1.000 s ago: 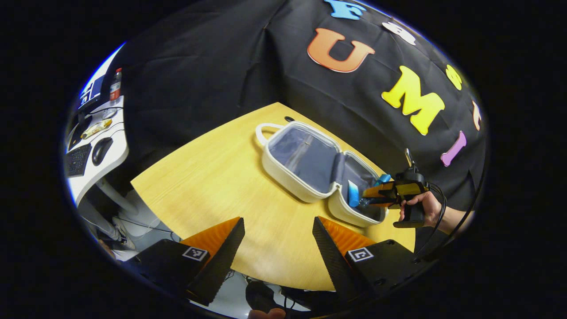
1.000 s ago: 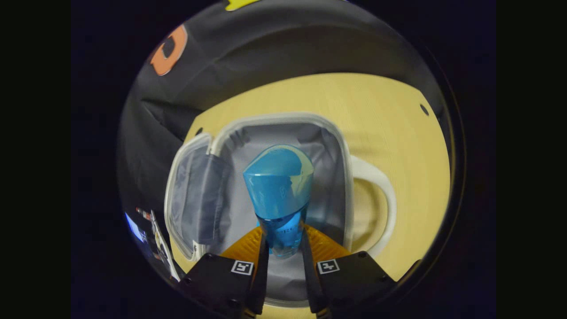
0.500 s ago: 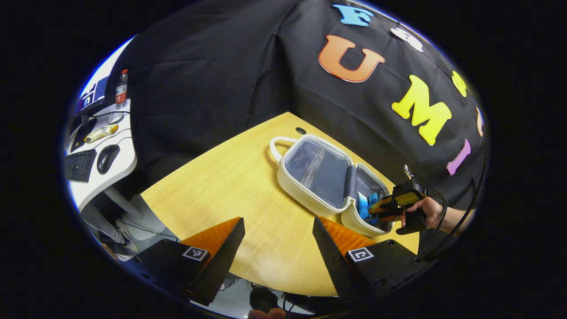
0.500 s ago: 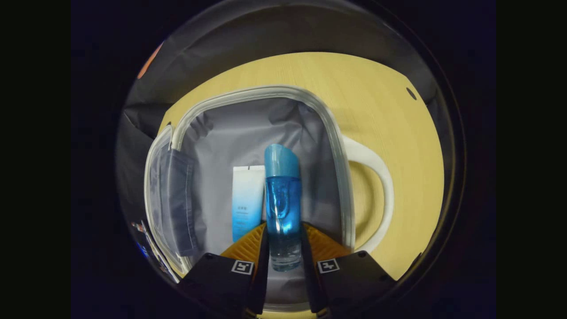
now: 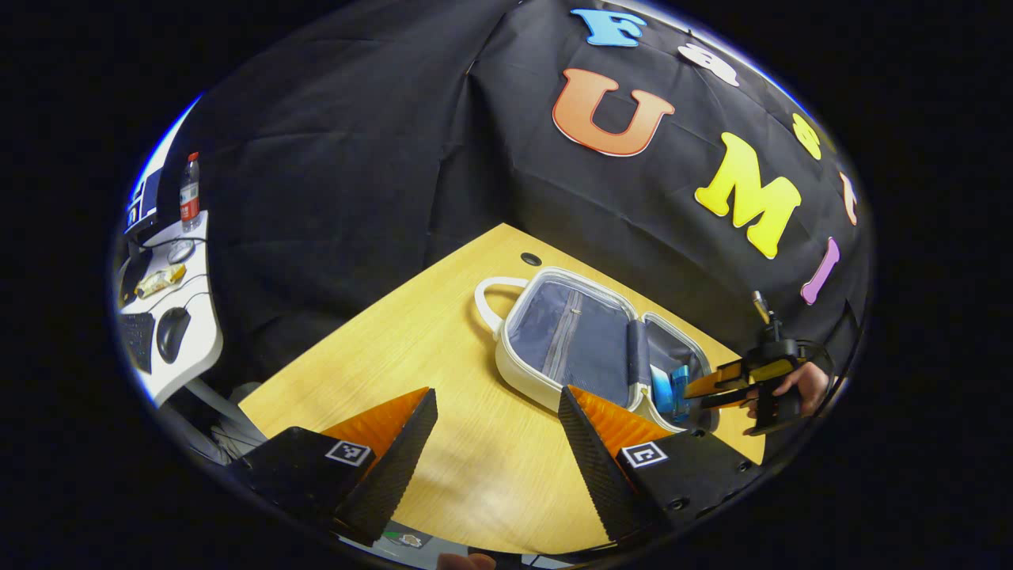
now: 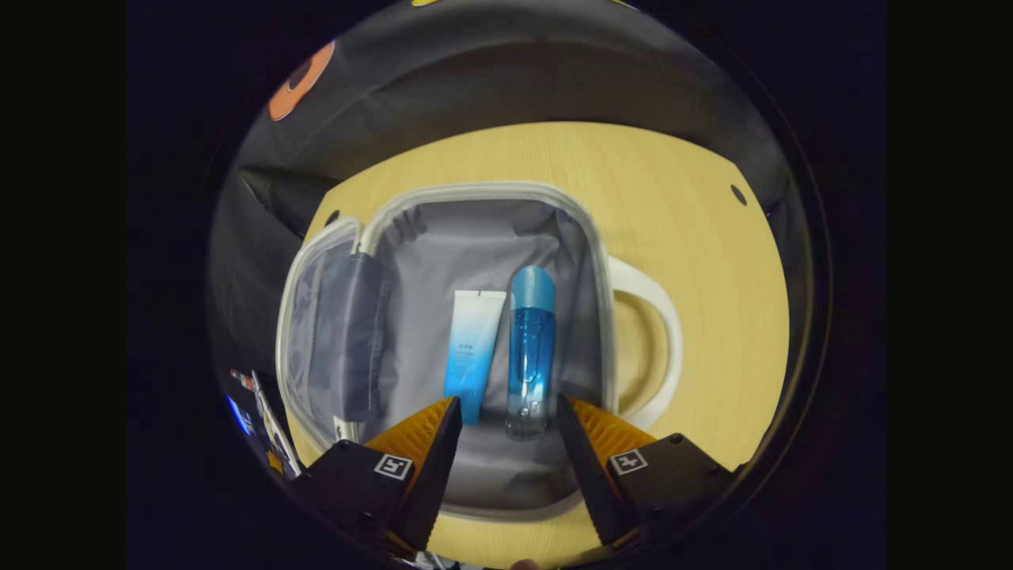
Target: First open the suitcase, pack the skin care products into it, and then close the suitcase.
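Note:
The white suitcase [image 6: 603, 332] lies open on the wooden table, its grey lining showing. Inside it a clear blue bottle [image 6: 530, 348] lies flat beside a white-and-blue tube [image 6: 471, 348]. My right gripper [image 6: 506, 412] hangs open just above the bottle's base, touching nothing. In the left gripper view the suitcase [image 5: 514, 372] lies open at mid-right, lid half nearer me, with the blue products [image 5: 671, 389] in its far half. The right gripper [image 5: 712, 389] and the hand holding it hover at that far half. My left gripper [image 5: 495, 404] stands open over bare table, well short of the case.
The wooden table [image 5: 411, 348] has bare room left of the suitcase, with a cable hole [image 5: 531, 259] near its far corner. A white desk [image 5: 186, 348] with a mouse, a keyboard and a drink bottle stands at the far left, beyond a gap.
My right gripper has opened and let go of the blue bottle, which now lies flat in the suitcase beside the tube. The gripper has drawn back a little. The left gripper shifted slightly.

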A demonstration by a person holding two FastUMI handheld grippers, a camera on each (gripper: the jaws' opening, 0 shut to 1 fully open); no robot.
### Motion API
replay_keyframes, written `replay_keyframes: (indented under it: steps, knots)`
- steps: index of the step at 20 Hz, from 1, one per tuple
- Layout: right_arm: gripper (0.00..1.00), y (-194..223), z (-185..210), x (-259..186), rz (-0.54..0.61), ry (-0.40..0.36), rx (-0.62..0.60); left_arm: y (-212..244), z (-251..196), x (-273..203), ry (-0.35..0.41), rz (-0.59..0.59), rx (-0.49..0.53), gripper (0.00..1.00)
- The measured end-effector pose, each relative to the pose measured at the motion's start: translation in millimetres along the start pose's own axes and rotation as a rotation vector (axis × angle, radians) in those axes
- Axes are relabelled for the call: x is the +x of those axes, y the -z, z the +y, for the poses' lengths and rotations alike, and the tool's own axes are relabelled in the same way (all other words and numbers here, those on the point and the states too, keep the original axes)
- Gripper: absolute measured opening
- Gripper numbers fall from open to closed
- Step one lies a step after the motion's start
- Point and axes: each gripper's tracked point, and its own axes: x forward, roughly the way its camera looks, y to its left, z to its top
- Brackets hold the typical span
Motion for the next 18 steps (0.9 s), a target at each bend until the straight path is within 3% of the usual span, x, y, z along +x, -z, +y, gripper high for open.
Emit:
replay_keyframes:
  steps: [2,3,5,6,8,10,12,14,15,18]
  knots:
    - [0.8,-4.0,-4.9,-28.9,-0.074,-0.021,-0.038,-10.1,-0.8,7.5,0.005,-0.033,0.007,0.99]
    - [0.77,-7.4,-8.1,-44.2,-0.12,-0.028,-0.056,-15.2,-0.6,11.3,0.006,-0.049,0.013,0.99]
    - [0.82,-17.7,-19.3,-75.8,-0.236,-0.027,-0.116,-25.3,-0.2,18.0,0.006,-0.08,0.034,0.99]
    - [0.77,-24.0,-24.0,-93.2,-0.305,-0.025,-0.148,-28.2,-0.3,21.7,0.006,-0.091,0.045,0.99]
    - [0.82,-30.9,-30.7,-129.1,-0.432,-0.029,-0.196,-33.2,-3.9,30.5,0.017,-0.106,0.058,0.99]
    - [0.77,-33.7,-29.8,-166.2,-0.555,-0.063,-0.245,-36.8,-9.9,40.1,0.044,-0.11,0.056,0.98]
    - [0.81,-32.0,-31.5,-195.0,-0.651,-0.094,-0.312,-41.0,-17.3,51.9,0.095,-0.116,0.027,0.99]
    - [0.81,-30.8,-43.1,-215.6,-0.716,-0.083,-0.361,-48.9,-21.1,70.5,0.164,-0.125,-0.015,0.97]
    - [0.77,-30.7,-47.9,-224.8,-0.739,-0.078,-0.364,-53.7,-14.8,82.9,0.177,-0.128,-0.041,0.97]
    - [0.82,-21.6,-64.4,-226.6,-0.741,-0.029,-0.403,-66.4,6.2,123.6,0.191,-0.157,-0.131,0.97]
